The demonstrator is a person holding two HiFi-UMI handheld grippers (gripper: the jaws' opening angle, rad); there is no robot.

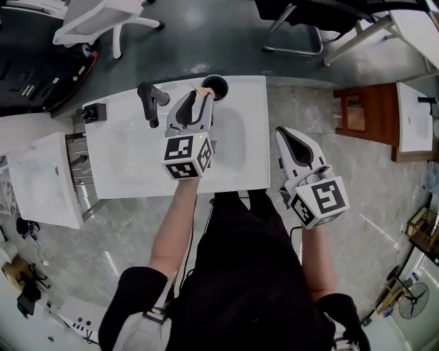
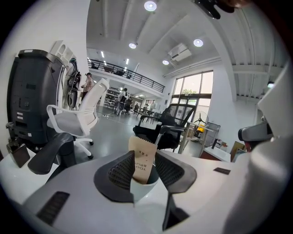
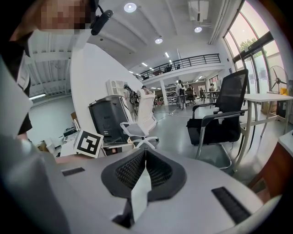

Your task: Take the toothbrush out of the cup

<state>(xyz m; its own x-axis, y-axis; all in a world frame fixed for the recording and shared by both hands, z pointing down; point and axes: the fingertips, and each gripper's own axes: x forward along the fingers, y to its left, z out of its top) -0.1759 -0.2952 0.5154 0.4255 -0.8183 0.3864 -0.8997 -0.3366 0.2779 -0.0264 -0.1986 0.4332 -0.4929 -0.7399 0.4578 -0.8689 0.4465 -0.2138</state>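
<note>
We see a tan toothbrush wrapper (image 2: 143,160) with dark print, a black cup (image 1: 215,85), a white left gripper (image 1: 197,103) and right gripper (image 1: 284,134) with black ribbed pads (image 2: 120,172) and black-and-white square-marker cubes (image 1: 186,156), a white washbasin (image 1: 137,158), a black faucet (image 1: 149,101) and a pale grey veined floor (image 1: 363,206).

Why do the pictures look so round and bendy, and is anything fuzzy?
Head view: the wide lens curves the room's edges, the light is even, and the sink is sharp. Left gripper view: the corners are dark and round, the ceiling lamps glare, and the toothbrush looks fairly sharp. Right gripper view: the window is washed out bright; the blocky patch at top left was added afterwards.
</note>
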